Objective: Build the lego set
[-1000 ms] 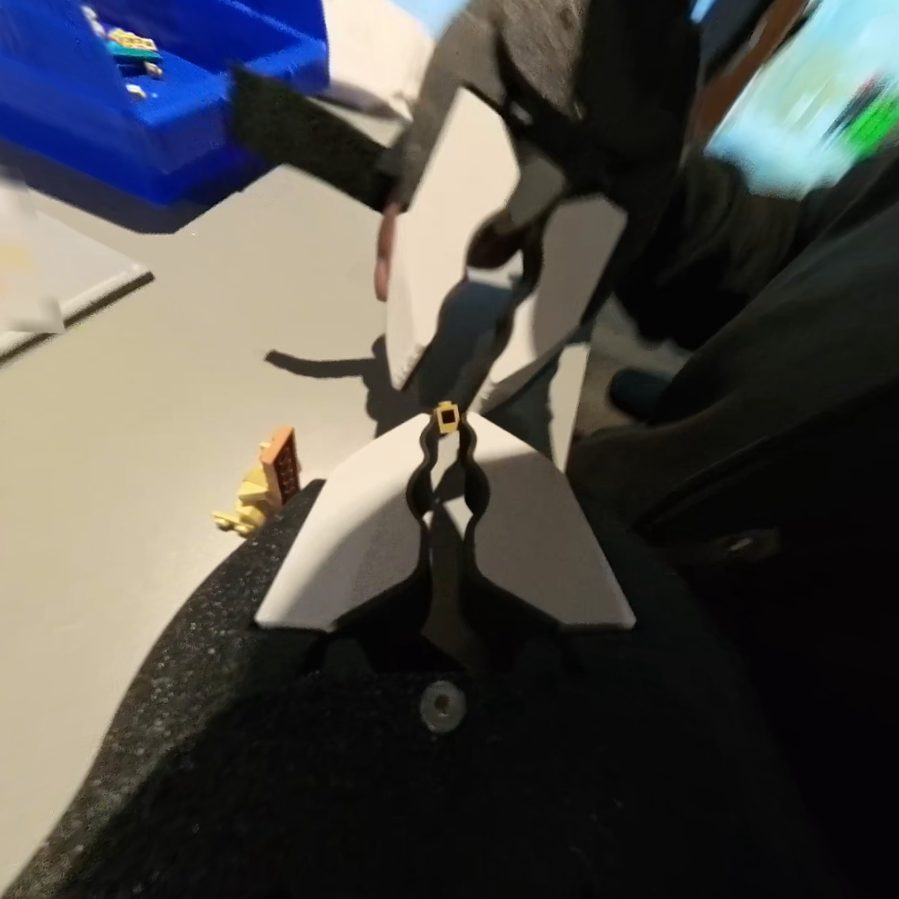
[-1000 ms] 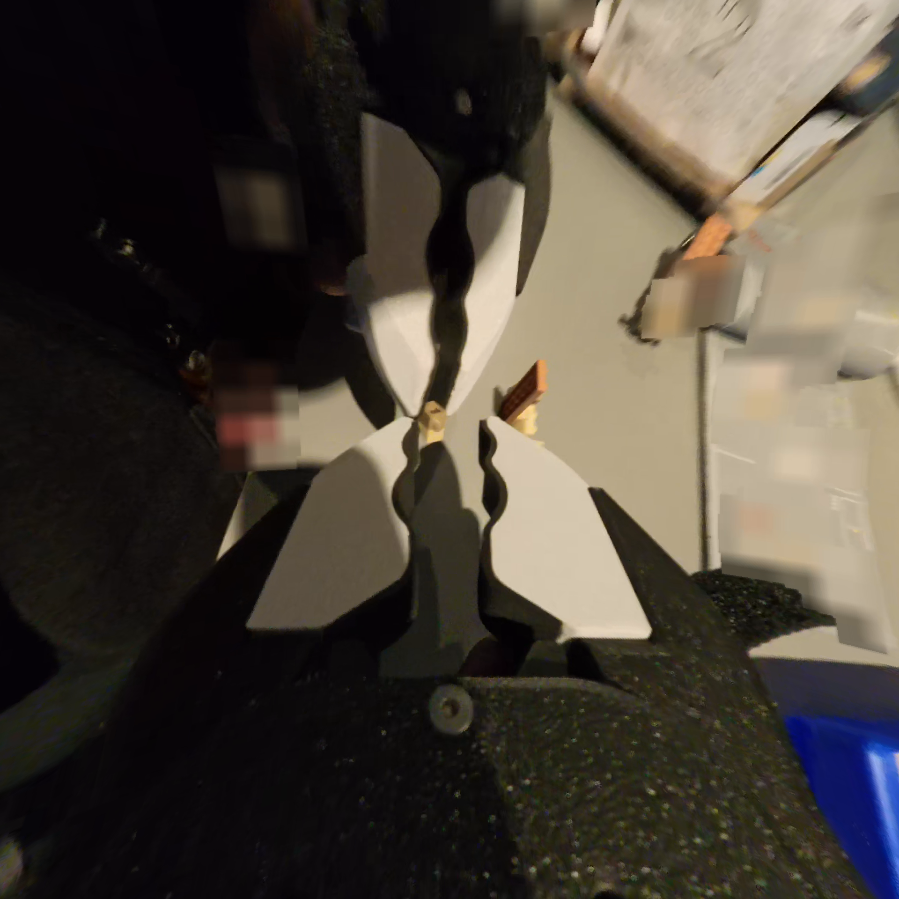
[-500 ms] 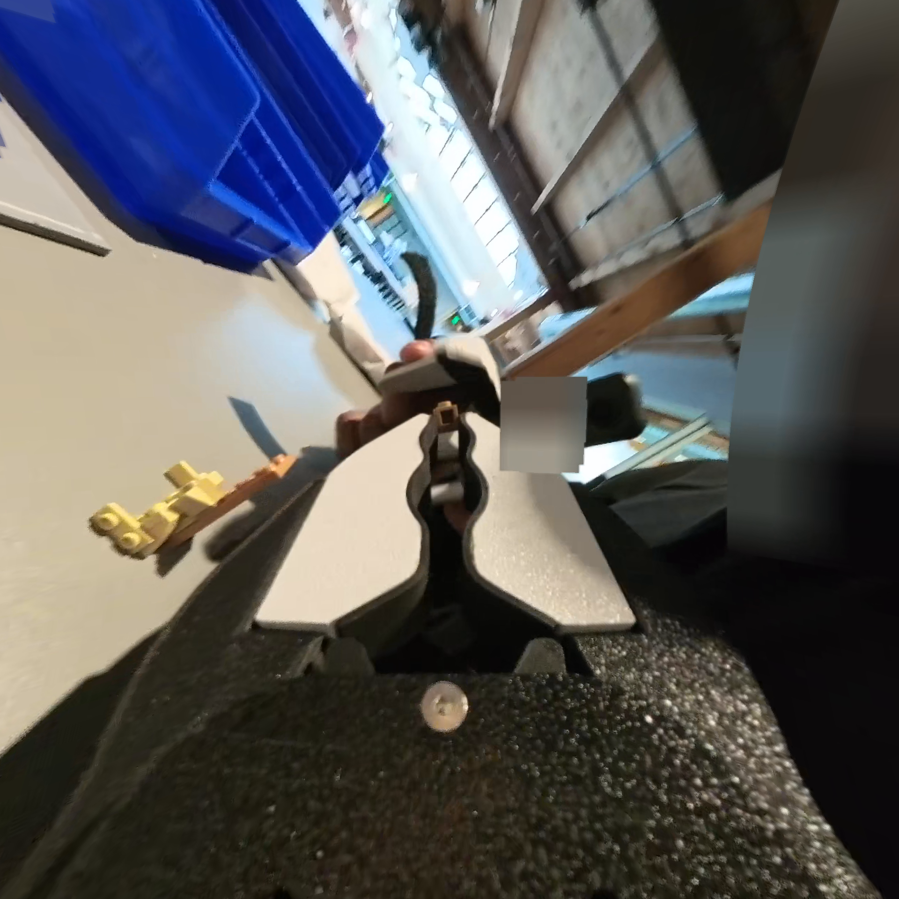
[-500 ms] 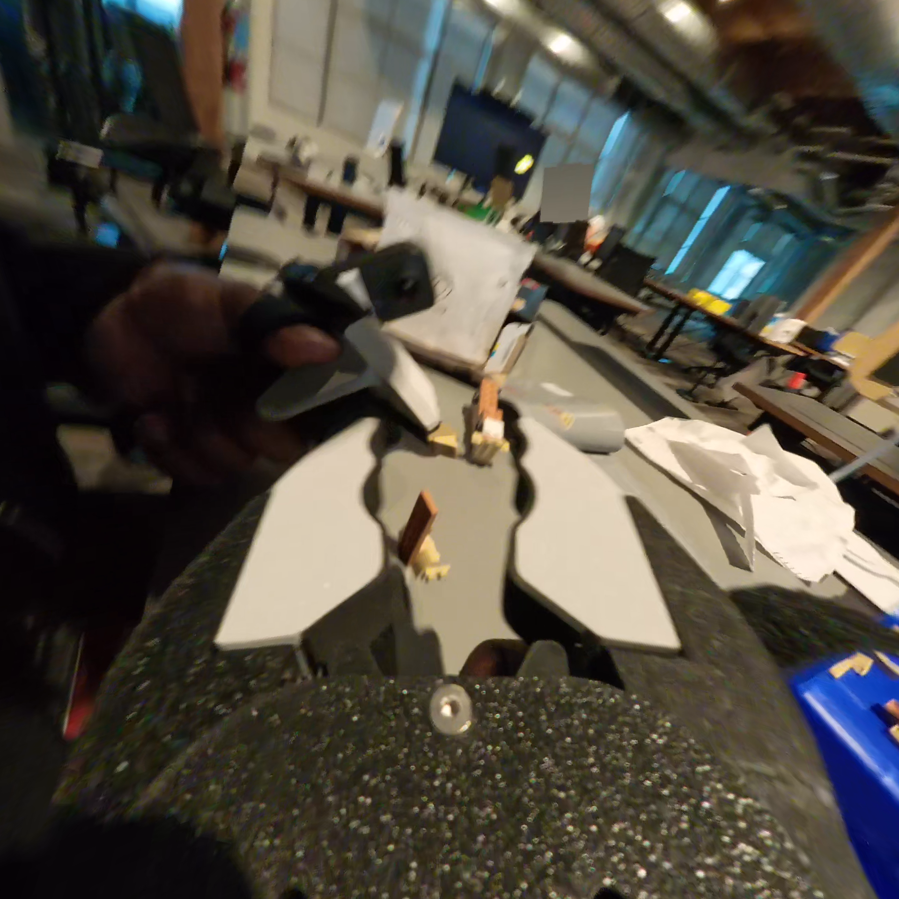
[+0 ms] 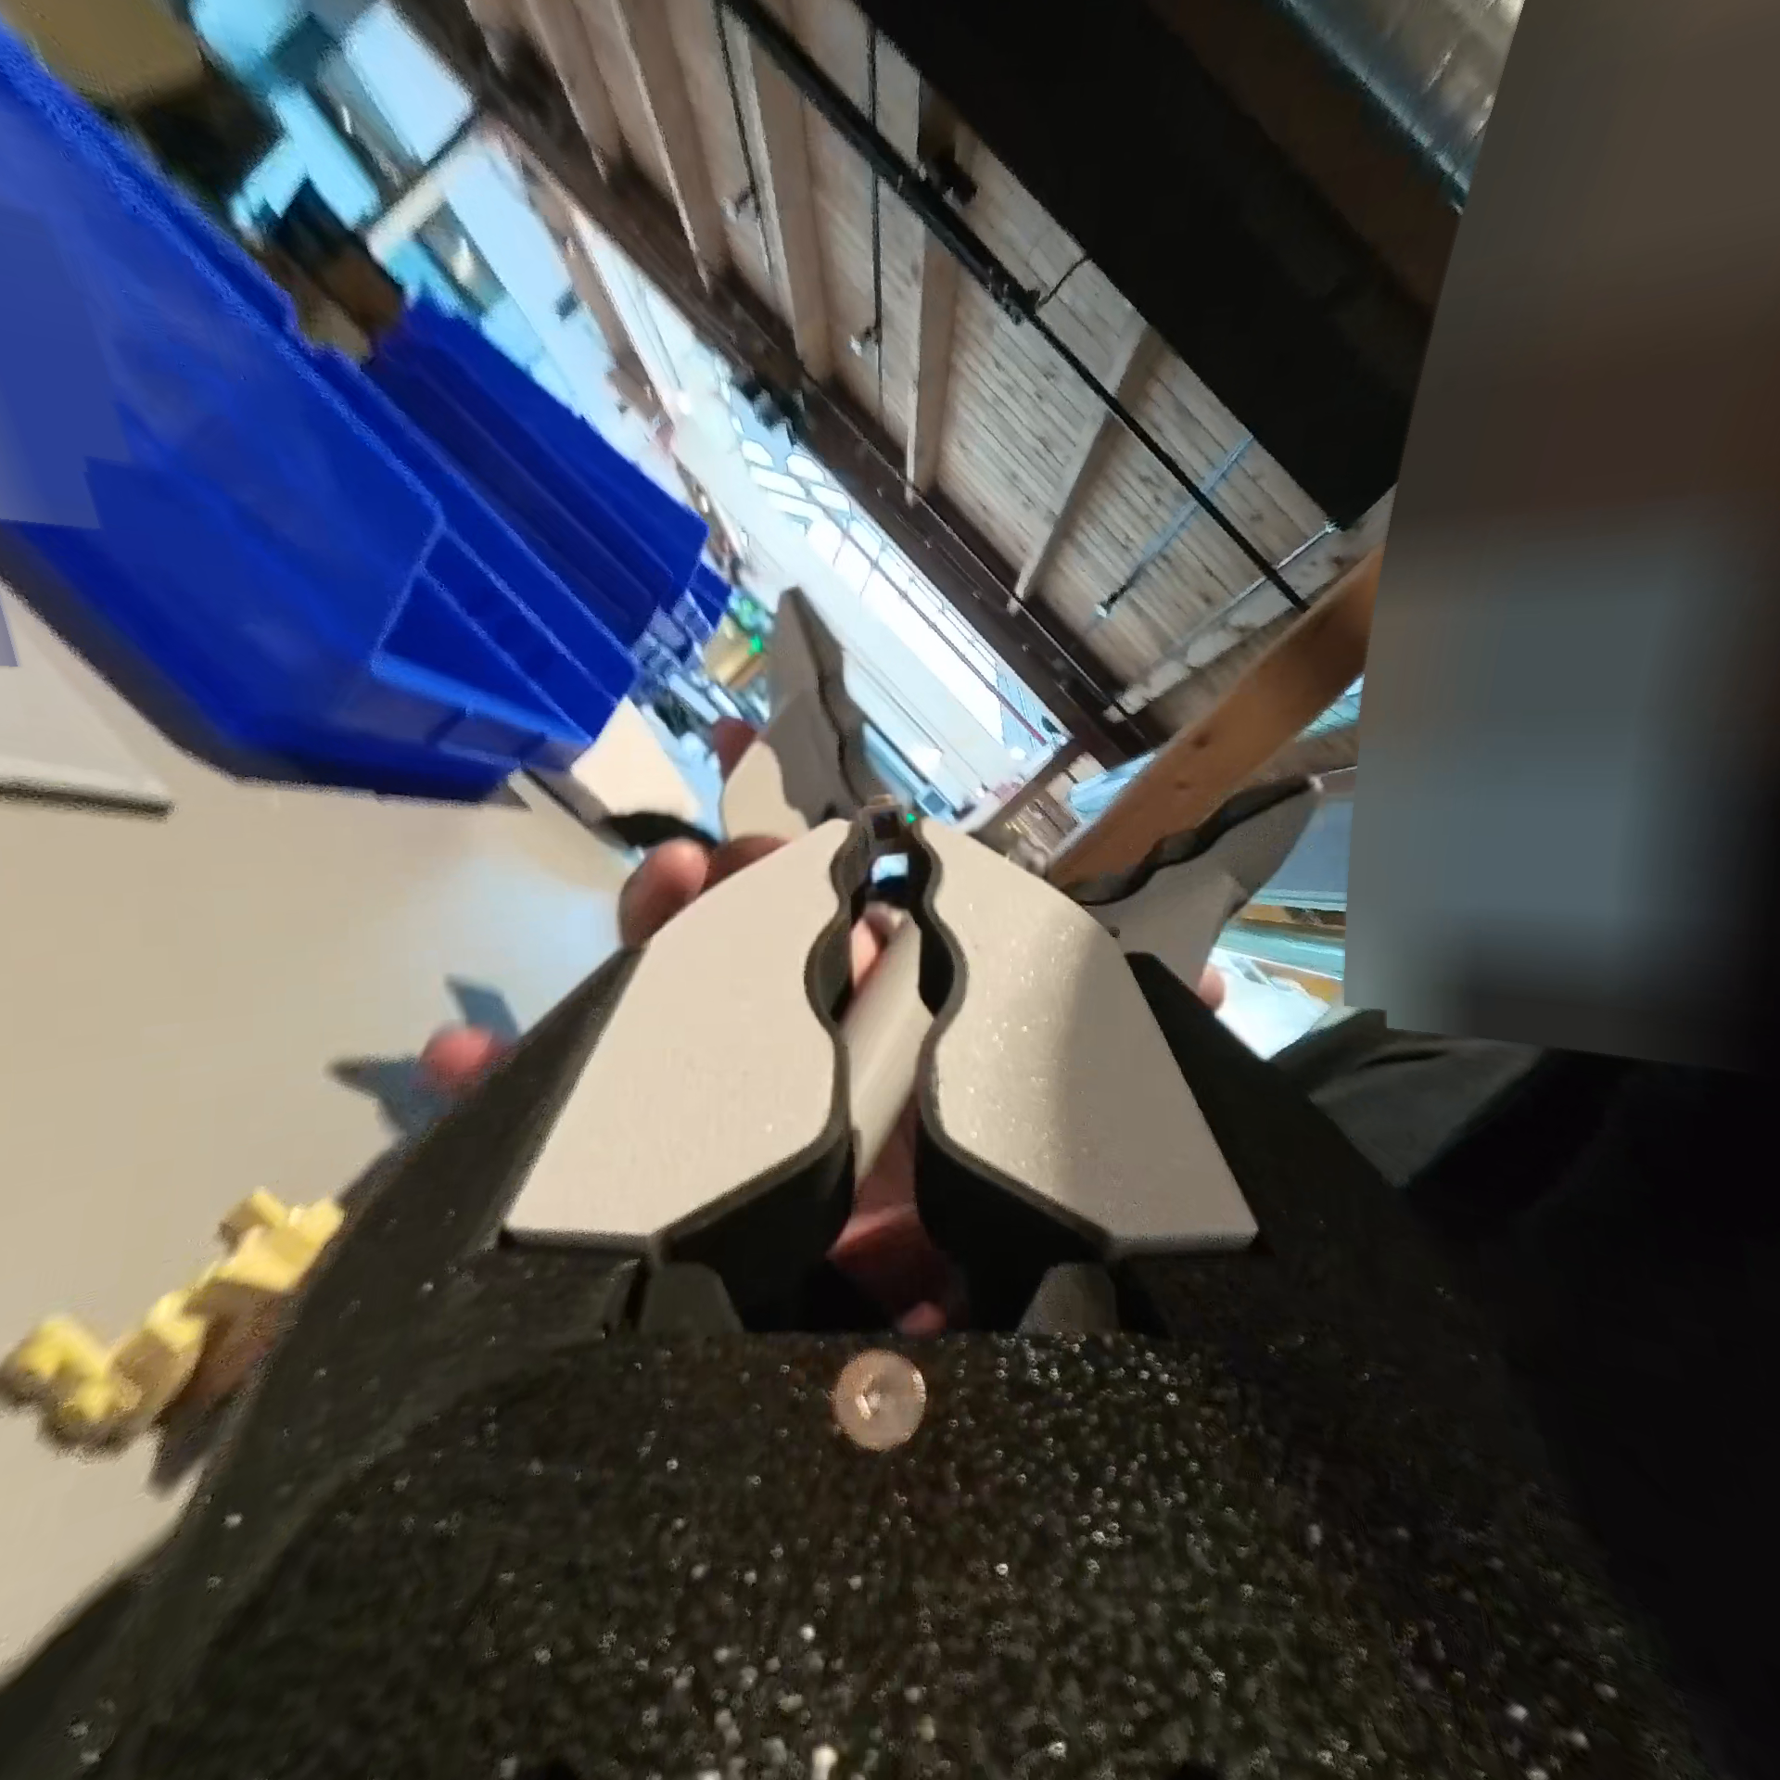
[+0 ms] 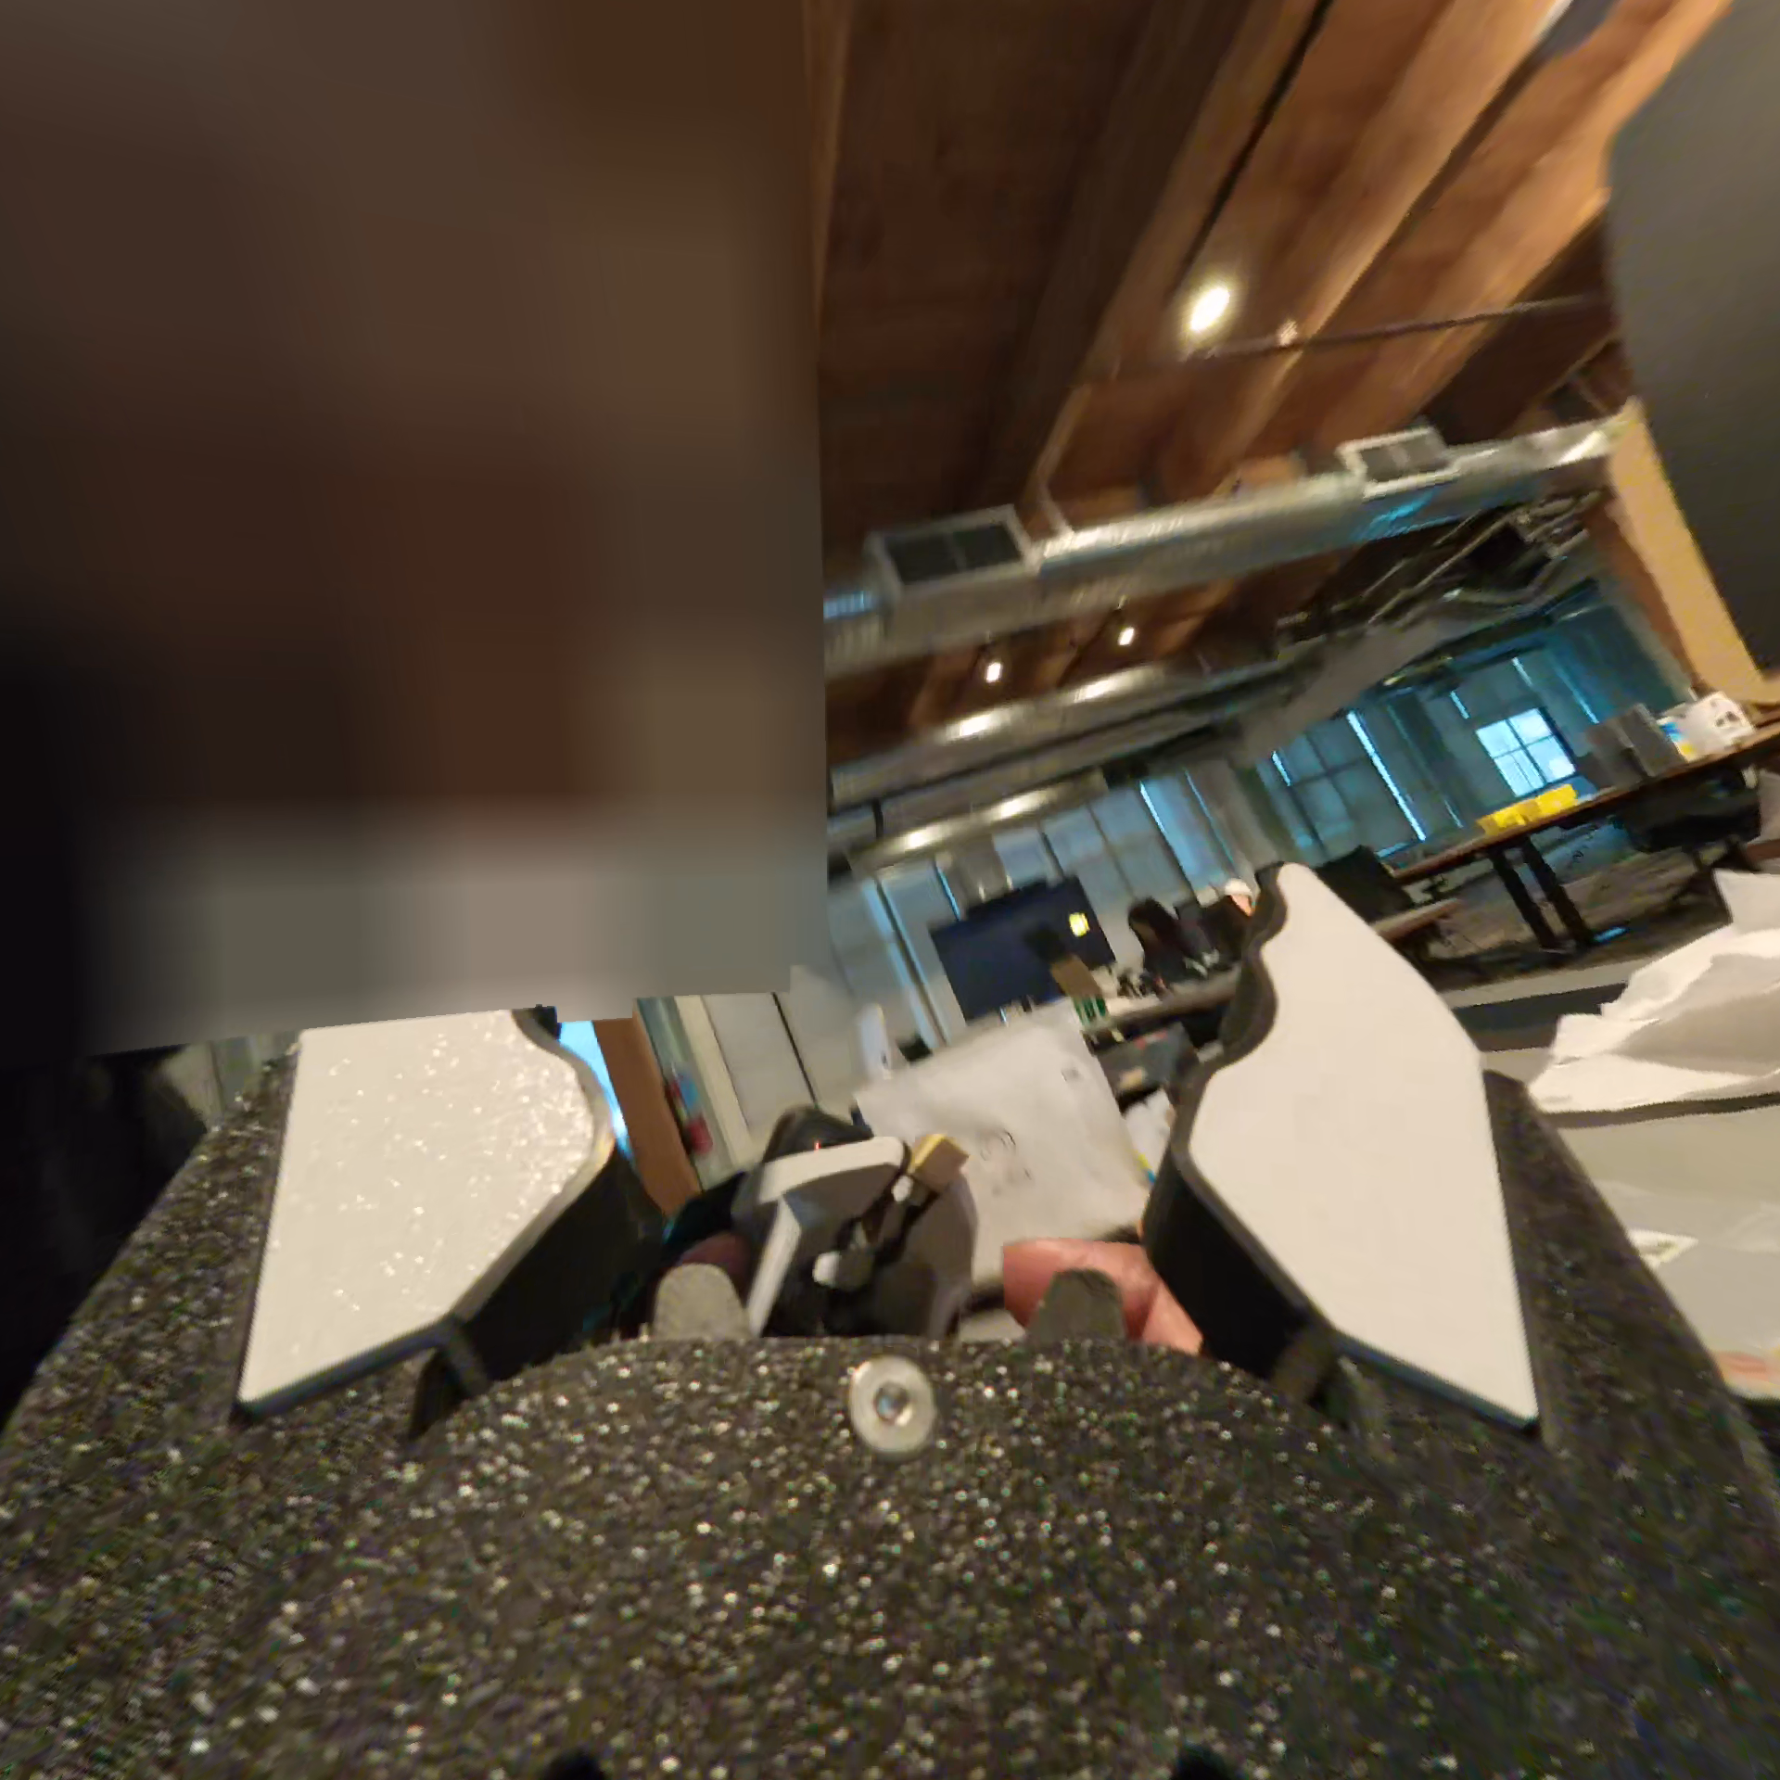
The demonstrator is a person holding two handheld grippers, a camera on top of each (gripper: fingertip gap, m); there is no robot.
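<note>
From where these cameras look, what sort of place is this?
Probably a large open workshop or lab in a loft-style building. The right wrist view shows a timber ceiling with bare metal ducts and long worktables. The left wrist view shows blue storage bins on a grey table.

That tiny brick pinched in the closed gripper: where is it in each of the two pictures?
Left wrist view: the small brick sits at centre, pinched at the tips of the left gripper.
Right wrist view: the same tan brick shows low at centre, at that gripper's tip, between the open right gripper's fingers.
Shared landmark: the left gripper itself.
</note>
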